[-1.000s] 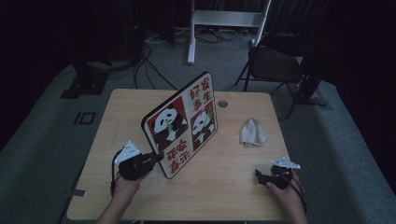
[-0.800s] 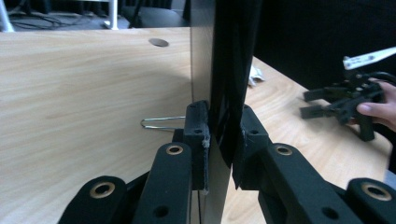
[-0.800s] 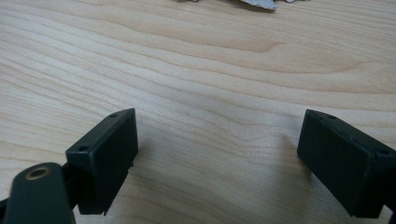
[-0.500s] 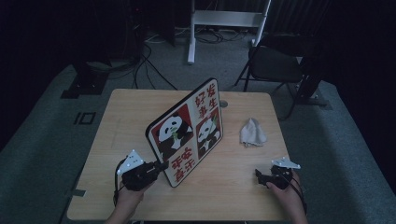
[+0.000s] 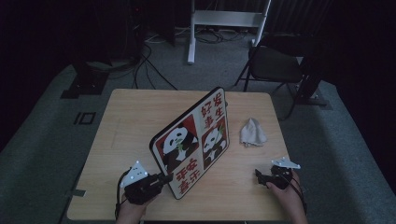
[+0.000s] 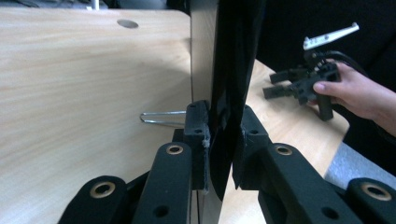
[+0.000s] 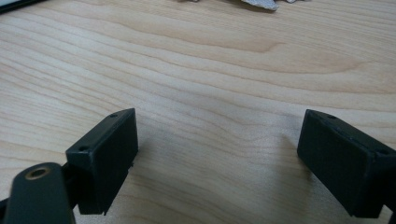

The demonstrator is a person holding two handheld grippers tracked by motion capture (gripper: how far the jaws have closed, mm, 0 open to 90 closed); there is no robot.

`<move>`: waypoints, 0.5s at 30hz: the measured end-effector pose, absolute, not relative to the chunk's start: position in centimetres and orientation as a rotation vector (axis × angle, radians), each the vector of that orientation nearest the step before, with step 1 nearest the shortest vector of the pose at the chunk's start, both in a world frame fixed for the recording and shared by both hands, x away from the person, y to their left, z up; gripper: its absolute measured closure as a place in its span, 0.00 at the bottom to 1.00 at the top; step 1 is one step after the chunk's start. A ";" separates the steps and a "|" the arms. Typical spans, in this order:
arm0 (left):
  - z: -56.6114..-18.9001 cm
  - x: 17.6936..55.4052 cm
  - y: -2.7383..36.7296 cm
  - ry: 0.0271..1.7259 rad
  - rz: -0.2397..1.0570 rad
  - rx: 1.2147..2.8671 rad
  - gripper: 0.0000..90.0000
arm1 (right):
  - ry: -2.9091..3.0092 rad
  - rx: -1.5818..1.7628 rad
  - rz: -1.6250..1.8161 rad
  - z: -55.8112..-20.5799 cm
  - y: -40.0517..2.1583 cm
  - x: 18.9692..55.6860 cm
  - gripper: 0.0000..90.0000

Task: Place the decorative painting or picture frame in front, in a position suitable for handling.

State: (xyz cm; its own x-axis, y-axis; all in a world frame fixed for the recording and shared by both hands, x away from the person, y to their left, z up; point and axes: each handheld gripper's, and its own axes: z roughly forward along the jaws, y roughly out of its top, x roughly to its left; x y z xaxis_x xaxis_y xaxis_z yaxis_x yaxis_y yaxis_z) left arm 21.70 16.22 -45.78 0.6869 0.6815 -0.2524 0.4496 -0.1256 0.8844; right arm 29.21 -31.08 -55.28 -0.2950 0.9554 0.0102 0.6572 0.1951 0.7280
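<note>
Left gripper (image 5: 161, 179) level, clamped on panda board (image 5: 191, 144) edge — right gripper (image 5: 262, 176) low, agape.

Crumpled cloth (image 5: 252, 133), folding chair (image 5: 275, 63)

The left gripper (image 5: 163, 178) lies low at the near left, held by the left hand (image 5: 133, 205), whose forearm comes in from the near edge. It points right and slightly far, its jaws clamped on the edge of a thin board (image 5: 191, 140). The right gripper (image 5: 258, 175) sits at the near right in the right hand (image 5: 282, 196), pointing left, its jaws standing wide apart with nothing between them.
</note>
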 end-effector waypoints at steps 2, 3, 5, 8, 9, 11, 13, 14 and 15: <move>-45.7 21.3 15.8 0.907 0.250 1.772 0.88 | 2.028 1.502 0.884 -55.3 -31.1 29.2 0.13; -45.7 21.1 15.8 0.914 0.247 1.766 0.88 | 2.028 1.502 0.884 -55.3 -31.1 29.2 0.13; -45.7 20.8 15.6 0.917 0.250 1.775 0.88 | 2.029 1.502 0.884 -55.3 -31.1 29.2 0.13; -45.7 20.6 15.5 0.923 0.251 1.776 0.88 | 2.029 1.501 0.885 -55.3 -31.1 29.2 0.13; -45.7 20.5 15.5 0.918 0.241 1.769 0.88 | 2.029 1.501 0.885 -55.3 -31.1 29.2 0.13; -45.8 20.6 15.5 0.906 0.241 1.770 0.88 | 2.029 1.501 0.885 -55.3 -31.1 29.2 0.13; -46.0 20.8 15.7 0.910 0.240 1.750 0.88 | 2.029 1.500 0.884 -55.3 -31.1 29.2 0.13; -46.2 21.0 15.9 0.889 0.243 1.738 0.87 | 2.029 1.500 0.884 -55.3 -31.1 29.2 0.13; -46.2 21.0 15.9 0.889 0.243 1.738 0.87 | 2.029 1.500 0.884 -55.3 -31.1 29.2 0.13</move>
State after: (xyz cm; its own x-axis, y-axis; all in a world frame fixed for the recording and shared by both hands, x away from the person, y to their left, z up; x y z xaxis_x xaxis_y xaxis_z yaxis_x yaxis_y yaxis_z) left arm 20.99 15.93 -46.23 0.6959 0.6671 -0.2657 0.4397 -0.1033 0.8922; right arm 29.21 -31.07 -55.29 -0.2967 0.9549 0.0090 0.6567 0.1972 0.7279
